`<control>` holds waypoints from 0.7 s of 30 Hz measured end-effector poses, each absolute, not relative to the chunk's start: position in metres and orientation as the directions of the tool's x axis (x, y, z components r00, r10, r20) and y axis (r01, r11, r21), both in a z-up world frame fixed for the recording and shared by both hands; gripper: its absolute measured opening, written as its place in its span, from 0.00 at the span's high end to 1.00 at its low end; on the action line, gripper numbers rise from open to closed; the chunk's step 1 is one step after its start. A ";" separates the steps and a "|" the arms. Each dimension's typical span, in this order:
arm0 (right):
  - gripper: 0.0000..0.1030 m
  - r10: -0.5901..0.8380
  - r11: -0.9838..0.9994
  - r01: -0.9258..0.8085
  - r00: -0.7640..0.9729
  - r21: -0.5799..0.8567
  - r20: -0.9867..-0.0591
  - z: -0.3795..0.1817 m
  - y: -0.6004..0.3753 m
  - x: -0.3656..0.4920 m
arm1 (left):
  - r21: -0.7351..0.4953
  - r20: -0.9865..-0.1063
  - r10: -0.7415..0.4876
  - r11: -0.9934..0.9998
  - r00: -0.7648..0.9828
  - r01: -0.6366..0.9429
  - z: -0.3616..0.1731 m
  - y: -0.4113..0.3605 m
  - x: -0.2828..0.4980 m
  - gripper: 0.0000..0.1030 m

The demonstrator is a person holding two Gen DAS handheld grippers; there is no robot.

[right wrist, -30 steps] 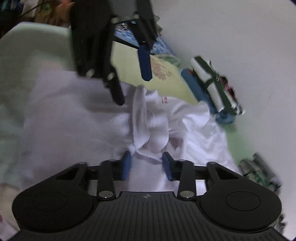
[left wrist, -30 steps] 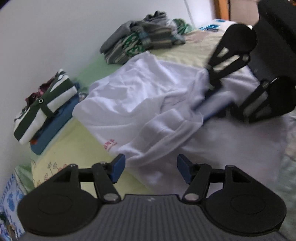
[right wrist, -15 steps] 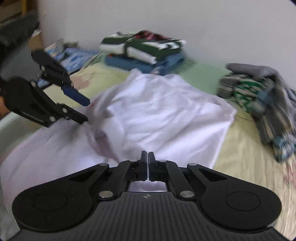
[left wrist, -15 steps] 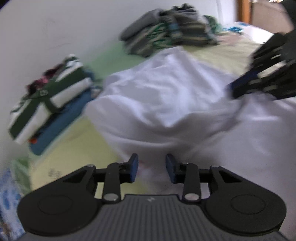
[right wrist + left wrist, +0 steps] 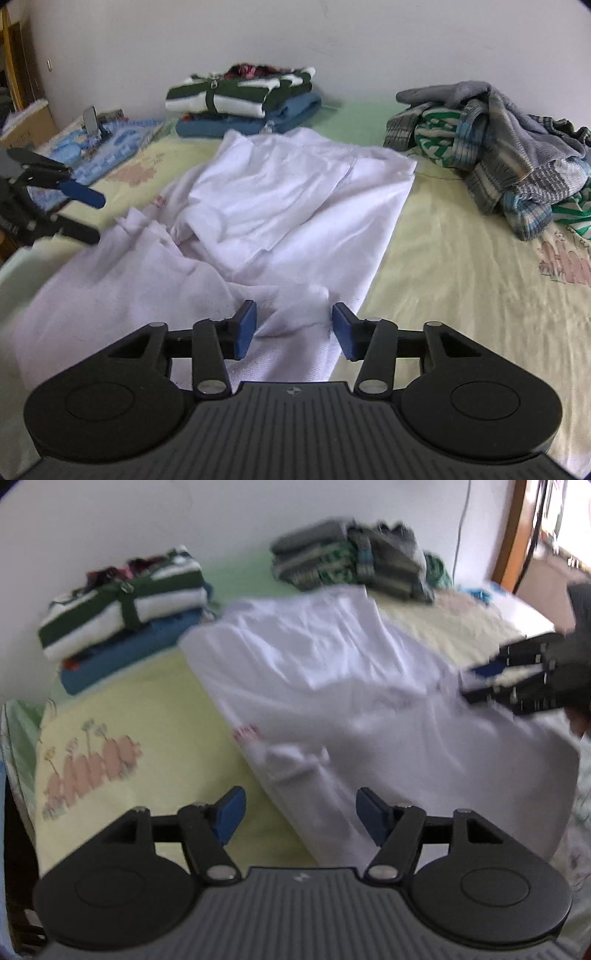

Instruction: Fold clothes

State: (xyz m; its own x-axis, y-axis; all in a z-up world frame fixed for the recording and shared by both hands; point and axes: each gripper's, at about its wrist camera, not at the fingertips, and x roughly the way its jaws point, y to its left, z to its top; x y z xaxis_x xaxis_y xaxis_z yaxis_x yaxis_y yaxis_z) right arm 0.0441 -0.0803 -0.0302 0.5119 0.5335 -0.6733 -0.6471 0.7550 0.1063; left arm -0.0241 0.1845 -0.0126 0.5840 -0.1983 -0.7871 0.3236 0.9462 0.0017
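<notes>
White shirt (image 5: 280, 206) lies rumpled mid-bed (image 5: 461, 258), partly folded over itself; red print near its left edge is too blurry to read. Left gripper (image 5: 299, 818) is released, jaws wide, over shirt's near edge. Right gripper (image 5: 293, 330) is also released, a cloth fold between its pads w/o being pinched. Folded stack (image 5: 243, 99) and unfolded pile (image 5: 491, 136) sit along bed's far edge by the wall; pile cut off at frame edge.

Left wrist view: low over bed (image 5: 155, 716), facing wall, near edge of white garment (image 5: 332, 686). Right wrist view: low at opposite side, facing same wall. Both share garment (image 5: 280, 206), folded stack (image 5: 122, 602) (image 5: 240, 96), loose pile (image 5: 354, 557) (image 5: 491, 136). Each sees other gripper at frame edge.
</notes>
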 end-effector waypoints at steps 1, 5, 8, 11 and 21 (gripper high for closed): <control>0.80 0.531 0.759 -0.642 0.513 0.110 -0.674 -0.031 -0.079 0.045 | 0.005 -0.791 -0.192 0.947 0.581 0.320 -0.016 0.180 -0.023 0.47; 0.92 0.598 0.778 -0.548 0.499 0.306 -0.627 -0.021 -0.107 0.051 | -0.042 -0.775 -0.221 0.953 0.592 0.300 -0.013 0.179 -0.020 0.83; 0.92 0.616 0.787 -0.421 0.510 0.450 -0.600 -0.023 -0.133 0.062 | -0.078 -0.772 -0.224 0.962 0.595 0.261 -0.012 0.188 -0.011 0.84; 0.92 0.588 0.809 -0.386 0.507 0.444 -0.630 -0.035 -0.131 0.066 | -0.108 -0.779 -0.215 0.971 0.588 0.213 -0.016 0.200 0.002 0.71; 0.64 0.589 0.804 -0.481 0.564 0.350 -0.578 -0.016 -0.129 0.051 | -0.290 -0.736 -0.329 0.943 0.592 0.163 -0.016 0.219 0.016 0.76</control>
State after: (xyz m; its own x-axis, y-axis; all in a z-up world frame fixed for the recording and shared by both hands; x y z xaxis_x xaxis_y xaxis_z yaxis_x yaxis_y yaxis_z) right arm 0.0509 -0.1287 -0.0164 0.5641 0.5895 -0.5782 -0.4814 0.8037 0.3497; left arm 0.0163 0.2187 -0.0158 0.5921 -0.3289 -0.7357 0.1629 0.9429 -0.2904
